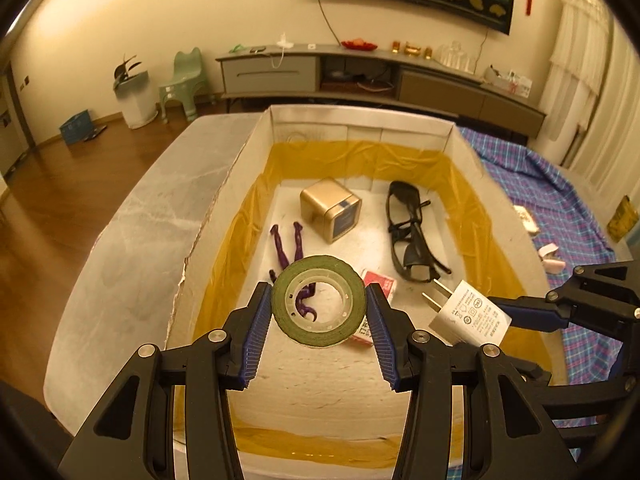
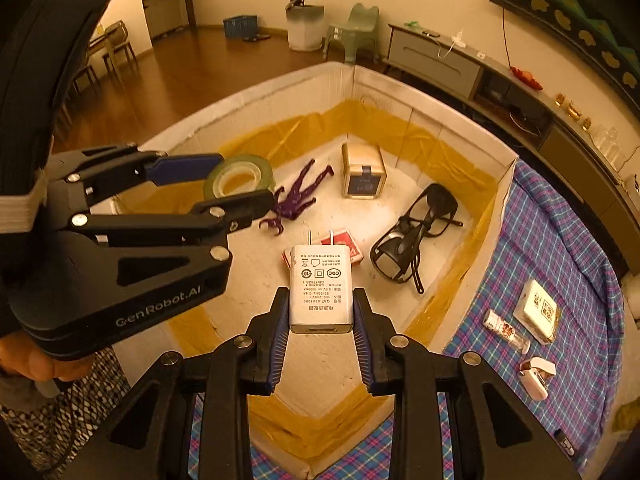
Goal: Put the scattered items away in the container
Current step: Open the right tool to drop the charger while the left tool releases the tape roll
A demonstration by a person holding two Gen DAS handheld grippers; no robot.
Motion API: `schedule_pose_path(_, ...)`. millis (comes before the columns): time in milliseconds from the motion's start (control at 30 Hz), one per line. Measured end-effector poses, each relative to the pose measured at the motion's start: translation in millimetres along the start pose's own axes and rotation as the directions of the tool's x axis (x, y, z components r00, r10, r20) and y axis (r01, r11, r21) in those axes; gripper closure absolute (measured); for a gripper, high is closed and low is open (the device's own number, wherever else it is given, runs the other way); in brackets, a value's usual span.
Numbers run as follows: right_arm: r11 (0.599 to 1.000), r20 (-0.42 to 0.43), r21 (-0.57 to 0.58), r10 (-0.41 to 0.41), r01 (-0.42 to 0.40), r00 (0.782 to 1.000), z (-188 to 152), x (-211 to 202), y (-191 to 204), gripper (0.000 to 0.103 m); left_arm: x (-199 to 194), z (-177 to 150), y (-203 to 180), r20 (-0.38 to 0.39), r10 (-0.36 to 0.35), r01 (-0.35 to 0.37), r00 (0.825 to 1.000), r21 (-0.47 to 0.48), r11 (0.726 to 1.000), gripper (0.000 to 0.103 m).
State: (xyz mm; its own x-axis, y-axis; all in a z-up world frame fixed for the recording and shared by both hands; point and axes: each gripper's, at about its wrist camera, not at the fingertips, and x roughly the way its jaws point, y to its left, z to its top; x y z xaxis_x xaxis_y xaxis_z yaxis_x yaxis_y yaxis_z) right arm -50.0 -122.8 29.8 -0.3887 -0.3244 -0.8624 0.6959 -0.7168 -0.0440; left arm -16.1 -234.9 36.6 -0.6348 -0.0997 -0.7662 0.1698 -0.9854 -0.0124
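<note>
My left gripper (image 1: pixel 319 304) is shut on a green tape roll (image 1: pixel 319 336) and holds it above the open white box (image 1: pixel 360 120). The roll also shows in the right wrist view (image 2: pixel 264 168). My right gripper (image 2: pixel 321 308) is shut on a white wall charger (image 2: pixel 321 284), also above the box; the charger shows in the left wrist view (image 1: pixel 470 314). Inside the box lie a gold tin (image 1: pixel 330 212), black glasses (image 1: pixel 408 232), a purple figure (image 1: pixel 286 248) and a red card pack (image 1: pixel 380 282).
A plaid cloth (image 2: pixel 552 240) lies right of the box, with a white card box (image 2: pixel 538 312), a small clear bottle (image 2: pixel 506 330) and a white clip-like item (image 2: pixel 536 376) on it. A TV cabinet (image 1: pixel 360 76) stands behind.
</note>
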Motion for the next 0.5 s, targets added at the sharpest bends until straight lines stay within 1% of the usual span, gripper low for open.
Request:
schedule_pose_path(100, 1.0, -0.001, 0.018, 0.008, -0.008, 1.0, -2, 2, 0, 0.071, 4, 2, 5, -0.021, 0.018, -0.018, 1.0, -0.025, 1.0, 0.052)
schedule_pose_path(200, 0.999, 0.023, 0.038, 0.021, -0.022, 1.0, -6, -3, -2, 0.071, 4, 3, 12, -0.023, 0.008, -0.009, 1.0, -0.058, 0.998, 0.051)
schedule_pose_path(300, 0.997, 0.06, 0.057, 0.043, -0.047, 0.997, -11, -12, -4, 0.071, 2, 3, 12, -0.022, -0.012, 0.011, 1.0, -0.068, 0.998, 0.05)
schedule_pose_path(400, 0.993, 0.111, 0.084, 0.071, -0.081, 0.991, -16, -23, -8, 0.07, -1, 4, 8, -0.016, -0.017, 0.016, 1.0, -0.064, 0.998, 0.05)
schedule_pose_path(500, 0.987, 0.162, 0.11, 0.101, -0.119, 0.982, -22, -35, -11, 0.069, -10, 6, 2, 0.016, -0.033, 0.034, 0.999, -0.063, 0.997, 0.05)
